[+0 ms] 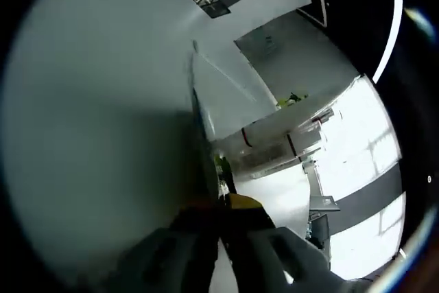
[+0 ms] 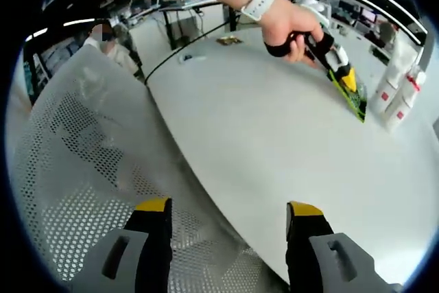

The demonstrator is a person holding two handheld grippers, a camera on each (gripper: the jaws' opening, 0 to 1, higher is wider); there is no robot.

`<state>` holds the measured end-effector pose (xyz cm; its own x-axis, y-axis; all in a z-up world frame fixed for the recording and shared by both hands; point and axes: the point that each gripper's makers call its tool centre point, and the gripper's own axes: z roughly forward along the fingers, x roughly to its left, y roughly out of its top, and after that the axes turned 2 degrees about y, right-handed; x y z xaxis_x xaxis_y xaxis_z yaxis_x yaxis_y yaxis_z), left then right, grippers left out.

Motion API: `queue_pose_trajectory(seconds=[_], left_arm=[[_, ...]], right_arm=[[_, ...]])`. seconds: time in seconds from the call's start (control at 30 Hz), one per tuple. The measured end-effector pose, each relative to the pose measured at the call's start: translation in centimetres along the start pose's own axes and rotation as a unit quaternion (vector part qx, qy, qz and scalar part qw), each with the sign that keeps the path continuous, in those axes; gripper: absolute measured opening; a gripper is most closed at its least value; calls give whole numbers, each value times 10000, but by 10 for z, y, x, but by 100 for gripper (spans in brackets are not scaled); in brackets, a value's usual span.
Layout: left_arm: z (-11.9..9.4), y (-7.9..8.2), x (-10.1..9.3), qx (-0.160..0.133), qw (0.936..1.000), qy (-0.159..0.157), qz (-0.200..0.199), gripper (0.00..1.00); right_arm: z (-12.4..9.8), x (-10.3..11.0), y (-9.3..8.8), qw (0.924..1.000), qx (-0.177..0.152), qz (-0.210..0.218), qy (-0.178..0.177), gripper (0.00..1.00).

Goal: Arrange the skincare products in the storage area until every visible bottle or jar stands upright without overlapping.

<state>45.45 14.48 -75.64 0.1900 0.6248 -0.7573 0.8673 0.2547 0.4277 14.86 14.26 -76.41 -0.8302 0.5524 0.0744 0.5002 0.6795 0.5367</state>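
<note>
Two white bottles with red labels (image 2: 396, 92) stand upright near the far right edge of the white table (image 2: 274, 142). In the left gripper view, rolled on its side, they show as long white shapes with red bands (image 1: 271, 132). A person's hand holds my left gripper (image 2: 341, 73) low over the table just left of the bottles. Its jaws are closed on a thin green sheet (image 2: 355, 101). Seen from the left gripper (image 1: 223, 200) itself, the sheet (image 1: 221, 168) runs edge-on away from the jaws. My right gripper (image 2: 228, 207) is open with nothing in it, at the table's near edge.
A white mesh chair back (image 2: 82, 169) stands against the table's left side, under my right gripper. A seated person (image 2: 110, 42) and desks with equipment (image 2: 185, 12) lie beyond the far edge. A small flat object (image 2: 228, 40) lies far back on the table.
</note>
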Motion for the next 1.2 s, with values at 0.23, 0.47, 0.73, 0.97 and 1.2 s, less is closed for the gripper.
queue_pose_trajectory(seconds=[0.23,0.47,0.73,0.97,1.2], left_arm=[[3,15,11,-95,9993,318,149,2],[4,21,14,14,9982,410,447,2],[14,17,9,430,9951,365,812,3],[9,12,6,863,9834,459,1527,9],[-5,20,8,897,9737,885,1899,20]], right_arm=[[0,0,0,10000,-9,9,14,67],[0,0,-2,10000,13,1,22,65],[0,1,-3,10000,24,11,26,65],[0,0,-3,10000,16,-5,13,65],[0,1,-2,10000,10,-23,25,63]])
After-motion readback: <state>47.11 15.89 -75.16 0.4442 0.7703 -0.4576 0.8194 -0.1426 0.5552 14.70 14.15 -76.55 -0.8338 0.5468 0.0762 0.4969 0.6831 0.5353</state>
